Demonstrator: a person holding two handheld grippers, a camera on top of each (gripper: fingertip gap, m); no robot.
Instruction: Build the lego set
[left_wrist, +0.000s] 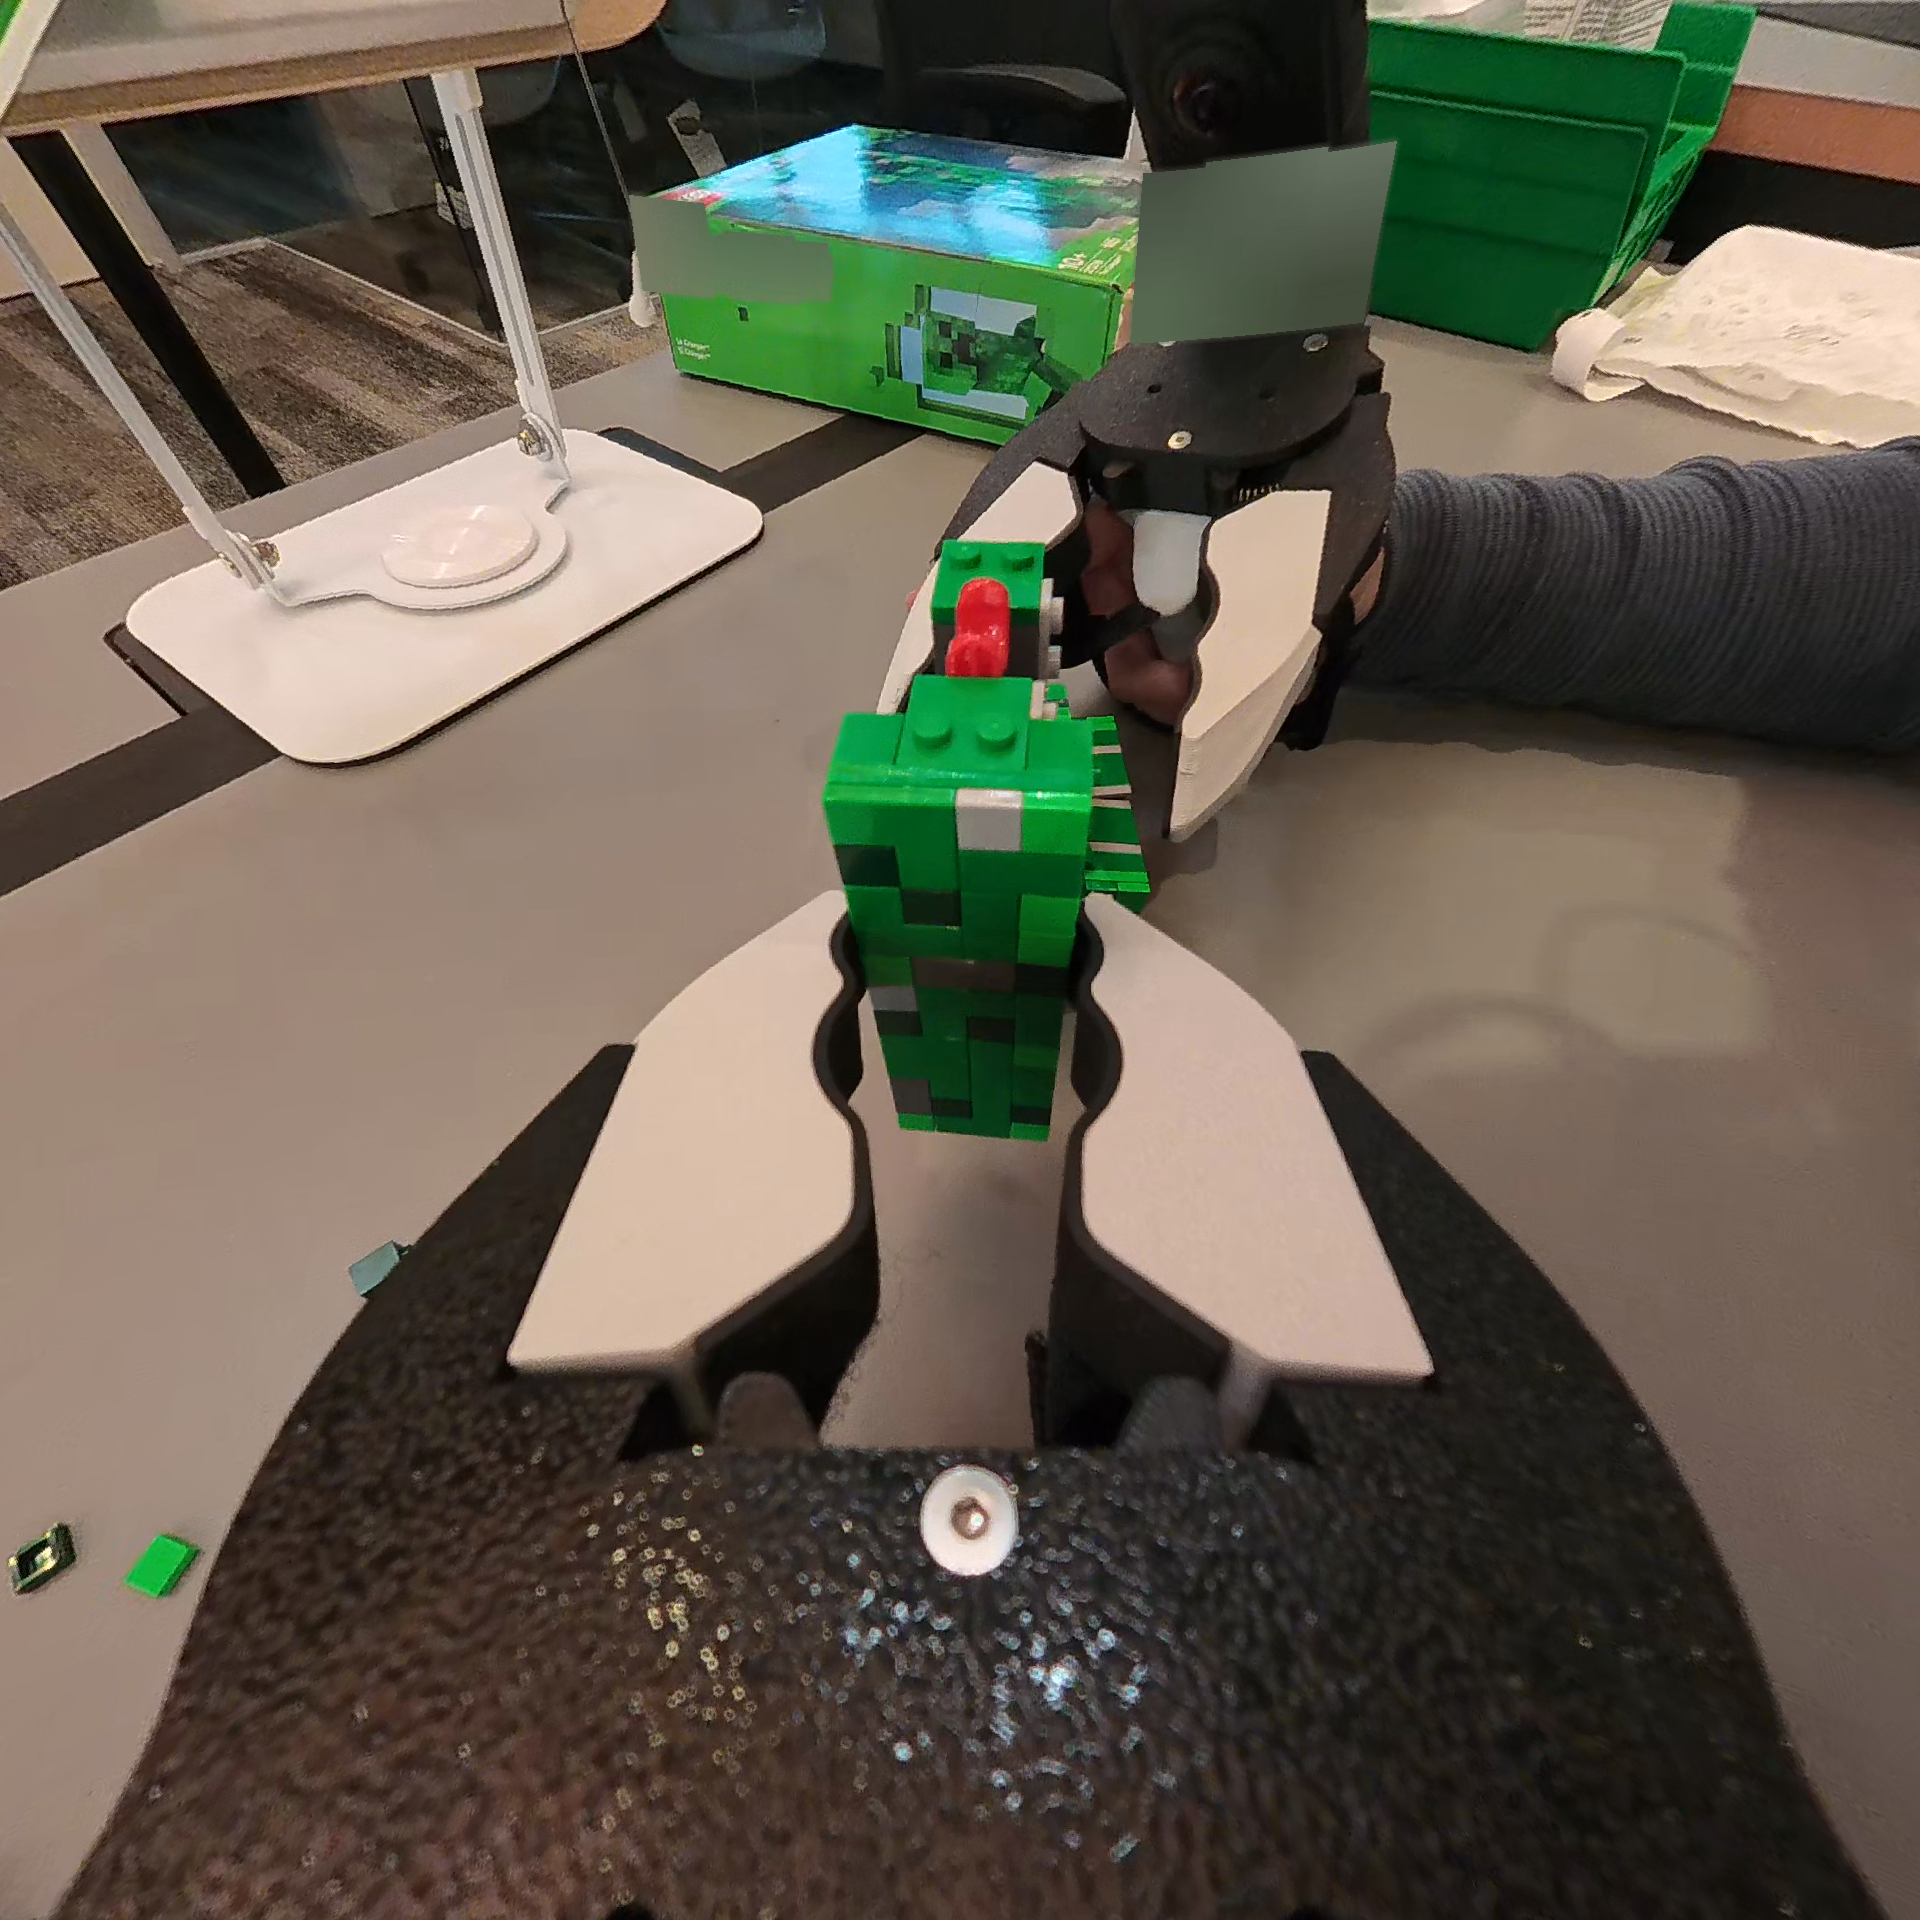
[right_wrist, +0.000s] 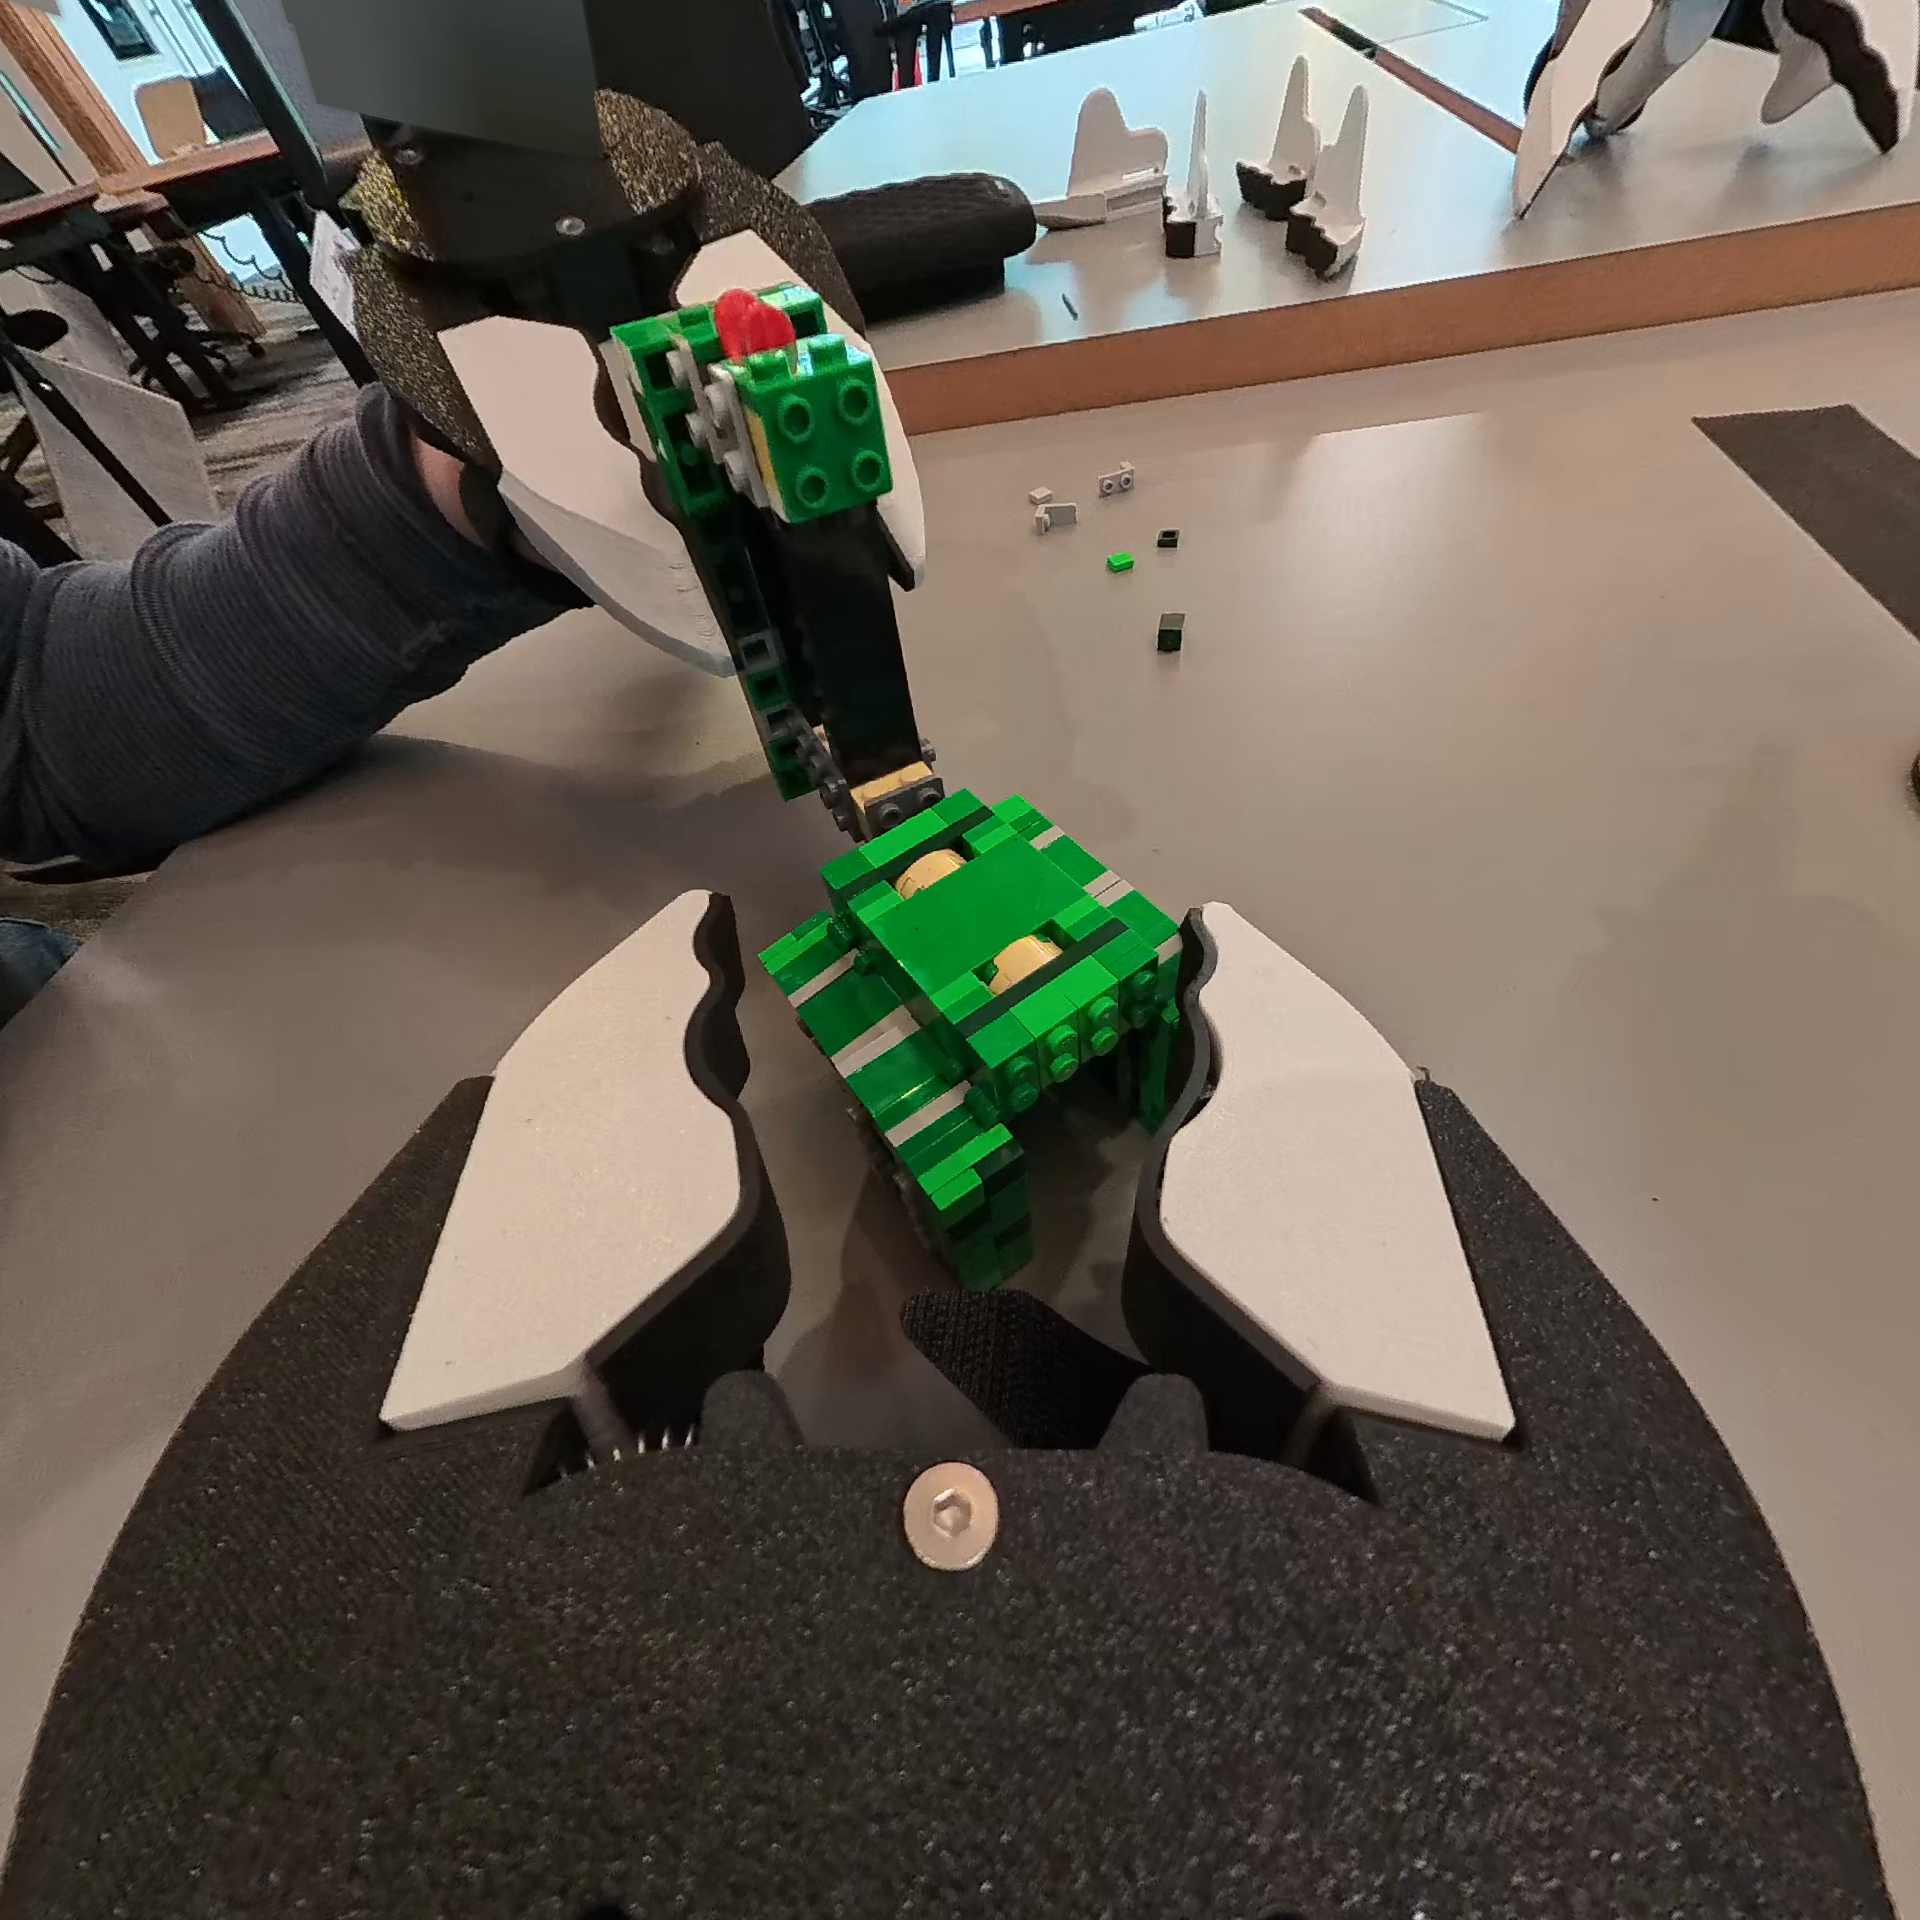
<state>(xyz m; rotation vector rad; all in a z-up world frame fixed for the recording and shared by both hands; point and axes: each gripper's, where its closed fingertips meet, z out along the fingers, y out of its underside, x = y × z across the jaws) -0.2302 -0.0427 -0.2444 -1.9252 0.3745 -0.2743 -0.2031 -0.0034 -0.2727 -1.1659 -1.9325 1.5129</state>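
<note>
A tall green pixel-patterned Lego column (left_wrist: 956, 862) with a red piece (left_wrist: 977, 613) at its upper end is joined to a green striped base (right_wrist: 977, 935). My left gripper (left_wrist: 966, 925) is shut on the column's sides. In the right wrist view, the left gripper (right_wrist: 800, 592) holds the column (right_wrist: 764, 634) tilted up, red piece (right_wrist: 750, 320) on top. My right gripper (right_wrist: 956, 925) straddles the base, its fingers against the base's sides. It also shows in the left wrist view (left_wrist: 1039, 758), behind the column beside the striped base (left_wrist: 1117, 821).
The green Lego box (left_wrist: 883, 312), a white stand (left_wrist: 447, 592), green bins (left_wrist: 1538, 177) and a plastic bag (left_wrist: 1766, 332) sit at the back. Loose small pieces lie on the grey table (left_wrist: 161, 1564) (right_wrist: 1117, 561). A sleeved arm (left_wrist: 1662, 592) rests at the right. Across from one pair of fingers to the other is roughly 7 cm.
</note>
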